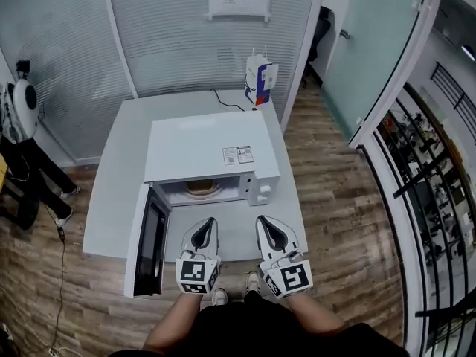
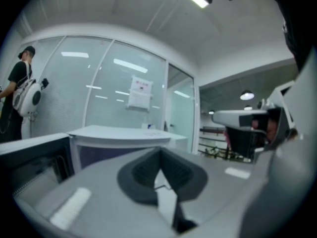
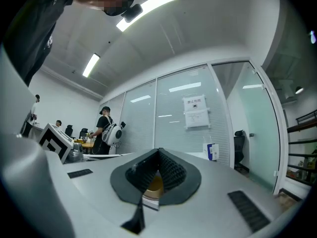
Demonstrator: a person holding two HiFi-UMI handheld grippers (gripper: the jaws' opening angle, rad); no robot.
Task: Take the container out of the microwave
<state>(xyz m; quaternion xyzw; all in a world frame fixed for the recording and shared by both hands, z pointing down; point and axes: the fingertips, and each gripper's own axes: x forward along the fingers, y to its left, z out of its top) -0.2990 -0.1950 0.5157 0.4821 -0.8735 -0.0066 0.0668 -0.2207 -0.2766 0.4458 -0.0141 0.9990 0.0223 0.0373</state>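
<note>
A white microwave (image 1: 208,151) stands on a white table (image 1: 111,207). Its dark door (image 1: 152,240) hangs open toward the front left. Inside the cavity sits a tan round container (image 1: 201,188), partly hidden by the top edge. In the right gripper view the container (image 3: 154,184) peeks through the slit under the closed tips. Both grippers hover side by side just in front of the opening, pointing at it. My left gripper (image 1: 210,223) (image 2: 159,151) is shut and empty. My right gripper (image 1: 262,222) (image 3: 158,151) also looks shut, holding nothing.
A blue and white box (image 1: 260,80) stands at the table's back edge with a cable beside it. A person with a white backpack (image 1: 21,110) stands at the far left. Glass partitions run behind the table, and a black railing (image 1: 428,162) lines the right.
</note>
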